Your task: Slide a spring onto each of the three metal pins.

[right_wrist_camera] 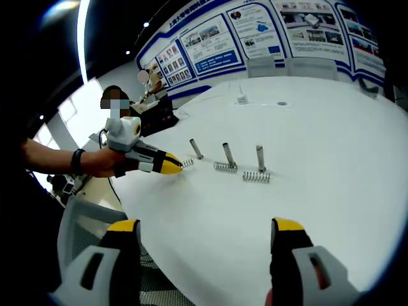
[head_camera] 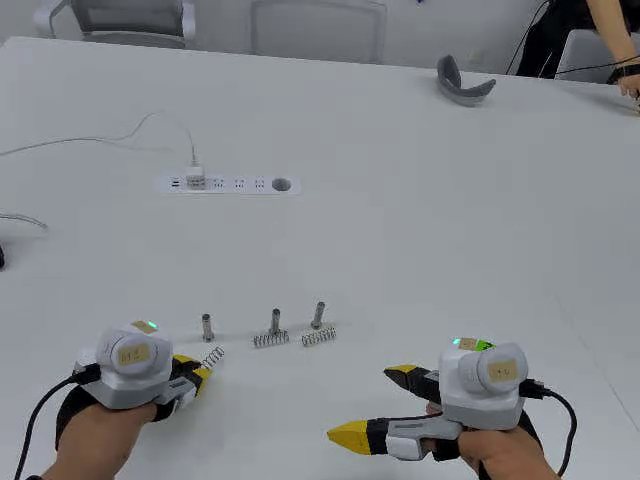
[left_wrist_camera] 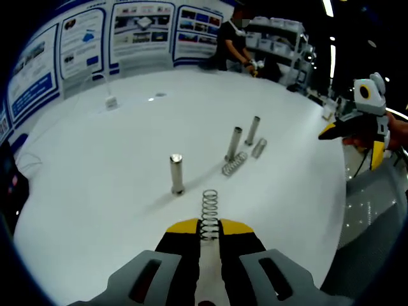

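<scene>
On the left, my left gripper (left_wrist_camera: 201, 228) is pinched shut on the near end of a spring (left_wrist_camera: 209, 205) that pokes out toward the leftmost pin (left_wrist_camera: 176, 173) just beyond. With so little held, I reckon it could tilt or spring free if its mouth catches the pin top off-centre. The middle pin (left_wrist_camera: 234, 143) and right pin (left_wrist_camera: 254, 130) stand bare, a second spring (left_wrist_camera: 234, 164) and third spring (left_wrist_camera: 259, 148) lying at their feet where a careless sweep could roll them, and my right gripper (head_camera: 372, 405) gapes wide, empty.

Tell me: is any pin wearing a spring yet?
No: three pins stand bare; two springs lie beside them, a third spring in the left hand-held gripper.
</scene>
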Tool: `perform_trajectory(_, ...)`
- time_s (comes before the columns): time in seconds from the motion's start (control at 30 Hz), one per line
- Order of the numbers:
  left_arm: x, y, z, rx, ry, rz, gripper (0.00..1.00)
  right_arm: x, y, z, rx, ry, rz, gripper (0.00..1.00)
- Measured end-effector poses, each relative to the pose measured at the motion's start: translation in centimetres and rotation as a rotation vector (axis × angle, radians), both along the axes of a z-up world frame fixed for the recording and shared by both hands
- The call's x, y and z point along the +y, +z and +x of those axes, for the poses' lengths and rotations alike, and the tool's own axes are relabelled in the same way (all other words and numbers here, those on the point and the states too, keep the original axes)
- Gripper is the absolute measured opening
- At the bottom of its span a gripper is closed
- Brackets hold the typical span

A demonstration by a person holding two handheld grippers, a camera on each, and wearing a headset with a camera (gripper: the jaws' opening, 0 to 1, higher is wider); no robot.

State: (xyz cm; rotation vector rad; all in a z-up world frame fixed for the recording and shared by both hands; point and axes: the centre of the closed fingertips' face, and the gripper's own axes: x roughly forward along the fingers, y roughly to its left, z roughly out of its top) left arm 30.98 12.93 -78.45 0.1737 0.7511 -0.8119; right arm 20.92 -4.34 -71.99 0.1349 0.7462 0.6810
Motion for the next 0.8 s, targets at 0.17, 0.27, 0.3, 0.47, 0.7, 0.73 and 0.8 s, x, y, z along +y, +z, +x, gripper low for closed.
perform_trajectory(0.17,0.7,0.9,-0.8,-0.012,0.009,-0.009,0.11,0.1,0.0,0.0,-0.002,0.001,0.005,0.85)
perform_trajectory(0.27,1.1,1.4,-1.2,-0.020,0.007,-0.010,0.11,0.2,-0.1,-0.1,-0.003,0.002,0.006,0.84)
perform_trajectory(0.3,1.3,1.5,-1.4,-0.021,0.009,-0.010,0.11,0.3,0.0,-0.1,-0.004,0.003,0.007,0.84)
perform_trajectory(0.47,1.7,1.9,-2.0,-0.027,0.006,-0.010,0.11,0.5,-0.1,-0.3,-0.001,0.004,0.011,0.84)
perform_trajectory(0.7,2.1,2.9,-2.5,-0.040,0.004,-0.016,0.11,0.9,-0.2,-0.4,0.003,0.006,0.018,0.84)
perform_trajectory(0.73,2.2,2.9,-2.4,-0.042,0.003,-0.016,0.10,1.0,-0.2,-0.4,0.003,0.007,0.019,0.84)
perform_trajectory(0.8,2.2,3.3,-2.6,-0.040,0.006,-0.029,0.10,1.1,-0.1,-0.4,0.005,0.008,0.028,0.83)
